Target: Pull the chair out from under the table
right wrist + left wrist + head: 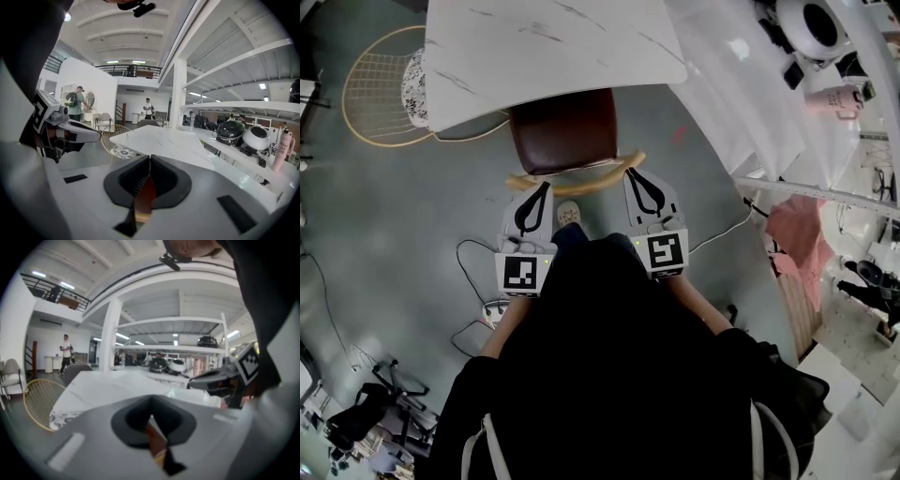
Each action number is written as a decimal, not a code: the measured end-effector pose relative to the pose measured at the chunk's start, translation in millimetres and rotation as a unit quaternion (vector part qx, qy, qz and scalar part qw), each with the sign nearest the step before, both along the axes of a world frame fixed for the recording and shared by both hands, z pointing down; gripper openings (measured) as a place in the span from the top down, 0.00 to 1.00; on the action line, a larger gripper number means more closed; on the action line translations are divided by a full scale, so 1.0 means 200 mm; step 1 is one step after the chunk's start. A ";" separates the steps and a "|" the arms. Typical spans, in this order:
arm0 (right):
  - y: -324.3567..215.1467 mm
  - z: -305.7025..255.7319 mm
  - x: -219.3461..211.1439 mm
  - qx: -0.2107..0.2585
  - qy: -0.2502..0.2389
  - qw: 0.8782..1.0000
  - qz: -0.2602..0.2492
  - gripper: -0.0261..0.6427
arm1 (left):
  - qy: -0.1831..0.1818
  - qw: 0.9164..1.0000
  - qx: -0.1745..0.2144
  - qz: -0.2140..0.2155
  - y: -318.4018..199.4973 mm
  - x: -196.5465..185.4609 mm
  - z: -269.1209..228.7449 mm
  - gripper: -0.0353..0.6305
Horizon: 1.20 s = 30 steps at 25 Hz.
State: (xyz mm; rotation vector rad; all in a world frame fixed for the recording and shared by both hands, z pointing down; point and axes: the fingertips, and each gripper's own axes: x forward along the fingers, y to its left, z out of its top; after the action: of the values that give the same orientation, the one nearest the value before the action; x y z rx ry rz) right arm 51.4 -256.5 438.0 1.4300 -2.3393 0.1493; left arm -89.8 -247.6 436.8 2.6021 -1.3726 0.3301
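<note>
Your closed, empty left gripper [542, 186] and right gripper [635, 173] point at opposite ends of the curved backrest [581, 181] of the brown-cushioned wooden chair [565, 131] just ahead, seemingly for an even pull.

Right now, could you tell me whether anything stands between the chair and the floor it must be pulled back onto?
The person's own shoe stands just behind the wooden backrest of the chair, so it would likely have to step back. A cable lies on the floor farther left, off the straight path.
</note>
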 end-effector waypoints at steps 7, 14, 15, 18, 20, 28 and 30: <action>-0.01 0.14 -0.01 -0.036 0.016 0.999 -0.022 0.93 | -0.007 0.999 -0.033 0.002 -0.03 -0.03 0.14 0.94; 0.02 0.27 -0.03 -0.073 0.037 0.995 -0.055 0.92 | -0.035 0.997 -0.065 0.021 0.00 -0.02 0.27 0.94; 0.02 0.29 -0.03 -0.078 0.041 0.994 -0.062 0.92 | -0.041 0.996 -0.069 0.023 0.01 -0.02 0.29 0.94; 0.04 0.37 -0.04 -0.096 0.059 0.990 -0.086 0.92 | -0.053 0.995 -0.083 0.031 0.03 -0.03 0.36 0.94; 0.06 0.43 -0.04 -0.109 0.077 0.985 -0.107 0.92 | -0.067 0.992 -0.094 0.041 0.05 -0.03 0.42 0.93; 0.15 0.66 -0.03 -0.153 0.147 0.962 -0.170 0.89 | -0.117 0.977 -0.148 0.096 0.14 -0.05 0.67 0.75; 0.18 0.72 -0.03 -0.168 0.162 0.954 -0.189 0.77 | -0.146 0.970 -0.154 0.119 0.18 -0.05 0.73 0.64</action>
State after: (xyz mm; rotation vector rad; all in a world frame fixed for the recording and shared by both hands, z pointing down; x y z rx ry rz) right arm 46.3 -220.6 581.8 0.7649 -2.1376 0.1802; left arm -100.7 -211.8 582.8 2.5223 -0.9809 0.9168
